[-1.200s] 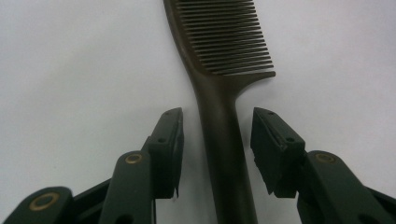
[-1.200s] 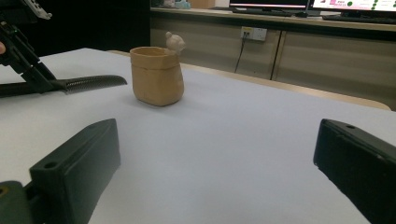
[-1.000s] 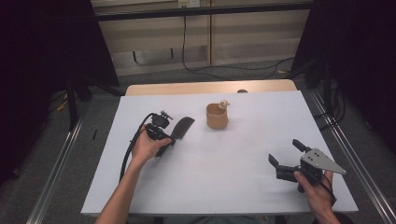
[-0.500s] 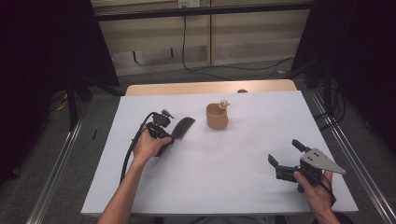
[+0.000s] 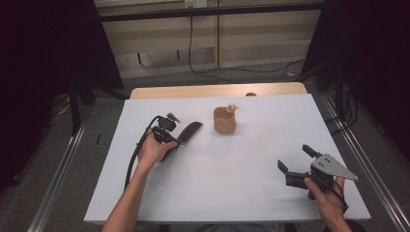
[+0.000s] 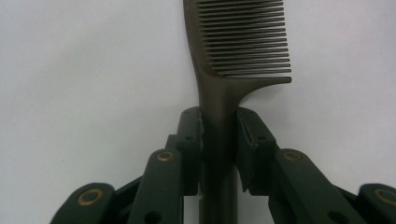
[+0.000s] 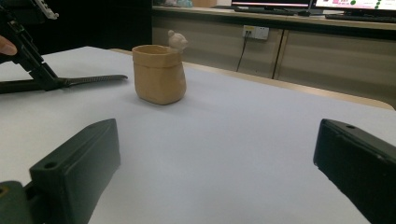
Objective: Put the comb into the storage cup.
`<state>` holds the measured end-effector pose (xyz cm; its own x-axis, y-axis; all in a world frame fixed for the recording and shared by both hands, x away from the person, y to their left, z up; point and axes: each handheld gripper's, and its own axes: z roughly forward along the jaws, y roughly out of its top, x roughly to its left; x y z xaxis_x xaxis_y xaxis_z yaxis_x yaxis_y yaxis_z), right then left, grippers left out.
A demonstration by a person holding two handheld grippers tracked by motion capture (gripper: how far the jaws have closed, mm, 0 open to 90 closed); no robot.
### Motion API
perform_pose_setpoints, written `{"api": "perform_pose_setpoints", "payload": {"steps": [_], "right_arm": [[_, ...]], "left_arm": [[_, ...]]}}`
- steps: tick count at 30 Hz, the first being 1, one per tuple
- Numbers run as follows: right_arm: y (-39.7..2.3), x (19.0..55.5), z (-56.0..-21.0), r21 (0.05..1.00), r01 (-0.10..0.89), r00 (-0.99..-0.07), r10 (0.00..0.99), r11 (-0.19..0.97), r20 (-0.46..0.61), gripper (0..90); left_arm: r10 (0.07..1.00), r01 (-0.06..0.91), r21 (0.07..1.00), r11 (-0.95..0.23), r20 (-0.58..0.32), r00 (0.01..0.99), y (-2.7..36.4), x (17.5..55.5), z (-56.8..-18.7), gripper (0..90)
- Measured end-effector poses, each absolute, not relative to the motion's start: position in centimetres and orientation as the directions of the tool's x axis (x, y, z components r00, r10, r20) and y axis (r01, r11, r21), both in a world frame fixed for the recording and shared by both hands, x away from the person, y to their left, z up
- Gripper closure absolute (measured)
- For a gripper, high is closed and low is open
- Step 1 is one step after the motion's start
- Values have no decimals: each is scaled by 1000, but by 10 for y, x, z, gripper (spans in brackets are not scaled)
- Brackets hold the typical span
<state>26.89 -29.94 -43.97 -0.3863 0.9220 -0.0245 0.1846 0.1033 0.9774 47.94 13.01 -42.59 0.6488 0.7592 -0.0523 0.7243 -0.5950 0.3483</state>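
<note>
The white table (image 5: 232, 193) carries three things around the tan cup (image 5: 225, 121), which serves as the landmark: one comb, the cup itself, and two grippers. The cup stands toward the far edge, a small pale figure perched on its rim. To the cup's left, a wide bare strip of tabletop runs out to the left edge; nearer the person, the whole middle of the table in front of the cup lies open.

Just left of the cup lies the dark comb (image 6: 243, 42), flat on the surface, its toothed end pointing toward the cup and close to it without touching. The left gripper (image 6: 218, 135) sits at the comb's handle end, farther left of the cup. Its jaws have just been closing, and they now stand narrow with both pads against the sides of the handle, which runs straight between them.

To the cup's right and well toward the near edge, the right gripper (image 5: 300, 164) hovers close to the table's right corner. Its jaws are spread wide, nothing between them, aimed across open tabletop at the cup.
</note>
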Motion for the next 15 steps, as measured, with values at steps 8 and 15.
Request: {"api": "perform_pose_setpoints", "payload": {"steps": [8, 15], "right_arm": [[-300, 269, -440, 977, 187, -390, 921, 104, -24, 0], [-300, 269, -440, 977, 187, -389, 921, 101, -21, 0]], "left_arm": [[767, 737, 357, -574, -83, 637, 134, 481, -425, 728], [779, 753, 384, -535, -120, 615, 140, 480, -426, 729]]}}
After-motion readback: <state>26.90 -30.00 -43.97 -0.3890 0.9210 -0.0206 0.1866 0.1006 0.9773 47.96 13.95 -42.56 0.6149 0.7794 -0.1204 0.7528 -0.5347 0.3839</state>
